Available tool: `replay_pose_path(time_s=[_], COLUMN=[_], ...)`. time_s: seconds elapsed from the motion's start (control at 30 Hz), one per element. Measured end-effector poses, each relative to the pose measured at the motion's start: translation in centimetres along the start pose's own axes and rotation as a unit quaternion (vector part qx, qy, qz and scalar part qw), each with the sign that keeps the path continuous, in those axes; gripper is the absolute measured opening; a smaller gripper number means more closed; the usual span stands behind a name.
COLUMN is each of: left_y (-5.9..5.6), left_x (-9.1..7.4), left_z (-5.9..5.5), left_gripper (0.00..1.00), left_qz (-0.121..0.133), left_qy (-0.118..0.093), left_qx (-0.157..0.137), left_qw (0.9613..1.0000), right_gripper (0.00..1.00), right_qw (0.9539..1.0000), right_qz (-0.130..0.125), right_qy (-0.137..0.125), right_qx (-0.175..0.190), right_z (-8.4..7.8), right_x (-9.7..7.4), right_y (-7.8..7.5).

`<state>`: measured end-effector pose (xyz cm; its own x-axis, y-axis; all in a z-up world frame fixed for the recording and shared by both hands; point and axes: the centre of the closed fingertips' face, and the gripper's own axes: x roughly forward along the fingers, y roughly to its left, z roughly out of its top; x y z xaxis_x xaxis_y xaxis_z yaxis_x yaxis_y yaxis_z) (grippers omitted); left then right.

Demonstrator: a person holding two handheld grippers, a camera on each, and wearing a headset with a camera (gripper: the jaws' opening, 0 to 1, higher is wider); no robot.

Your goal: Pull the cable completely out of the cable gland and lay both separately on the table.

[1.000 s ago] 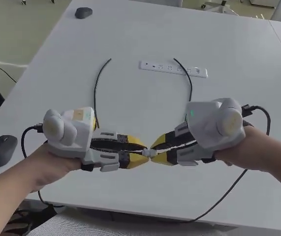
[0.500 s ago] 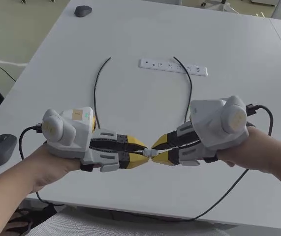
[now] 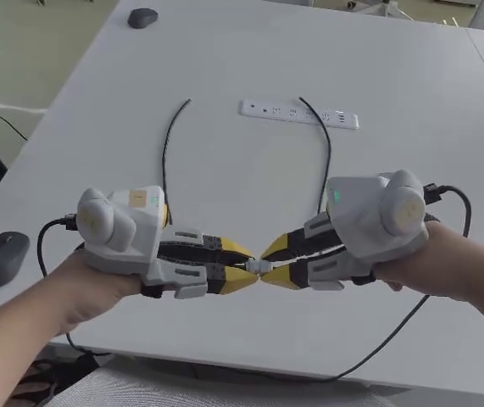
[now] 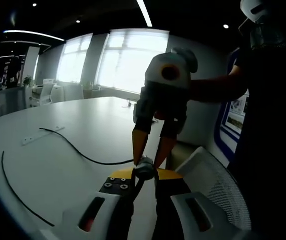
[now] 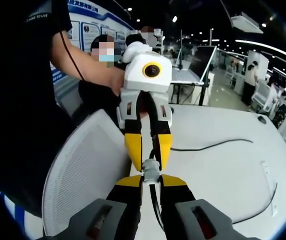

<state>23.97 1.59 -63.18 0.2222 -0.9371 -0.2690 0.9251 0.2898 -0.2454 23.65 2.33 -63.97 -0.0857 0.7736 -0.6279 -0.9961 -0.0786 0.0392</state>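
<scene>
The small grey-white cable gland (image 3: 258, 266) hangs above the table's near edge, between two grippers that meet tip to tip. My left gripper (image 3: 243, 270) comes in from the left and is shut on the gland (image 4: 144, 168). From the right, my right gripper (image 3: 272, 264) is shut on the black cable (image 5: 155, 200) just behind the gland (image 5: 151, 170). The cable's two loose runs (image 3: 165, 161) (image 3: 326, 157) lie curved on the white table. How far the cable sits inside the gland is hidden by the jaws.
A white power strip (image 3: 299, 115) lies across the table's middle. A dark mouse (image 3: 2, 259) rests at the left edge and another mouse (image 3: 143, 17) at the far side. A white mesh chair (image 5: 82, 170) stands below the grippers, and people stand behind it.
</scene>
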Motion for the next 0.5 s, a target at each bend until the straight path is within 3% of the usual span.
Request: replay_pose_path(time_s=[0.07,0.3,0.43,0.47,0.5], left_y=[0.1,0.4,0.5,0.5,0.5], left_x=[-0.1,-0.2,-0.4,-0.4,-0.5], left_z=[0.1,0.5,0.9,1.1,1.3], left_gripper=[0.15,0.15,0.15,0.15,0.15], left_qz=[0.0,0.005,0.006,0.006,0.007], left_qy=[-0.003,-0.008,-0.008,-0.01,-0.012], left_qx=[-0.015,-0.018,-0.017,-0.018,-0.016], left_qw=[0.9999,0.9998,0.9998,0.9998,0.9998], right_gripper=[0.08,0.09,0.1,0.11,0.12], right_qw=[0.9998,0.9956,0.9859,0.982,0.9752], right_qz=[-0.003,0.003,0.017,0.028,0.044], right_qy=[-0.011,-0.052,-0.095,-0.105,-0.118], right_qx=[0.013,0.077,0.137,0.155,0.182], right_z=[0.1,0.1,0.7,1.0,1.3], right_x=[-0.2,-1.0,-1.9,-2.1,-2.4], right_y=[-0.1,-0.6,-0.9,-0.8,-0.7])
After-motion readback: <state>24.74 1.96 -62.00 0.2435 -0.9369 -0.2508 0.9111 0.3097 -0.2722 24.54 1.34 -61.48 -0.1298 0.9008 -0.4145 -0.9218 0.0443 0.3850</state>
